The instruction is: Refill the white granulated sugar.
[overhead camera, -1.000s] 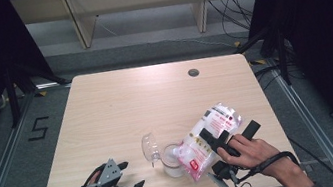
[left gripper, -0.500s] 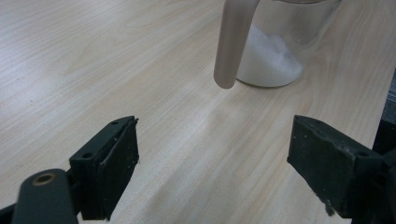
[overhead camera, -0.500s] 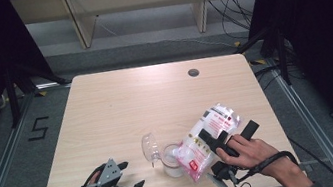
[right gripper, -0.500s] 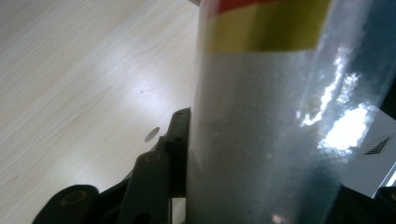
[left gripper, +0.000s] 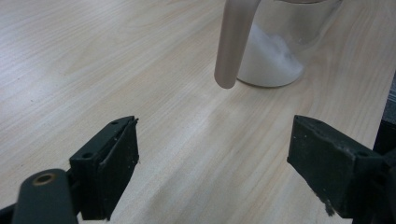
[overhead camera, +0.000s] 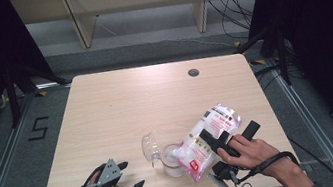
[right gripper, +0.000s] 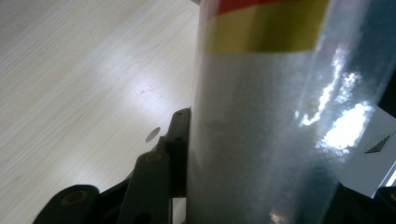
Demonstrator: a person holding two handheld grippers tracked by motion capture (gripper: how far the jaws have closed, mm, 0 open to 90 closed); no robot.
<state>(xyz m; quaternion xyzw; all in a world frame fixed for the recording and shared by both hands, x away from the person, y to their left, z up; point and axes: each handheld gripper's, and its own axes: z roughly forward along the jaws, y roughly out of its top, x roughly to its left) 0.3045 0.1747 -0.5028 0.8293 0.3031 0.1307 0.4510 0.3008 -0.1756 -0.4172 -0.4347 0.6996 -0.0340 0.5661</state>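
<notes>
Light wooden table [overhead camera: 121, 110], glass jug [overhead camera: 164, 154] standing near its front edge

Far tabletop [overhead camera: 154, 95] free; glass jar [overhead camera: 171, 159], bag [overhead camera: 209, 137] block near right.

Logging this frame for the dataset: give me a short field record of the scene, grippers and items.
work in hand: bag tilted mouth-down over the glass jug
right gripper: shut on the bag, its jaws against the bag's sides
left gripper: open, nothing between its jaws, low over the table left of the jug
jug contents: white powder heaped at the bottom
jug handle: faces the left gripper
bag look: clear plastic, white fill, red print
</notes>
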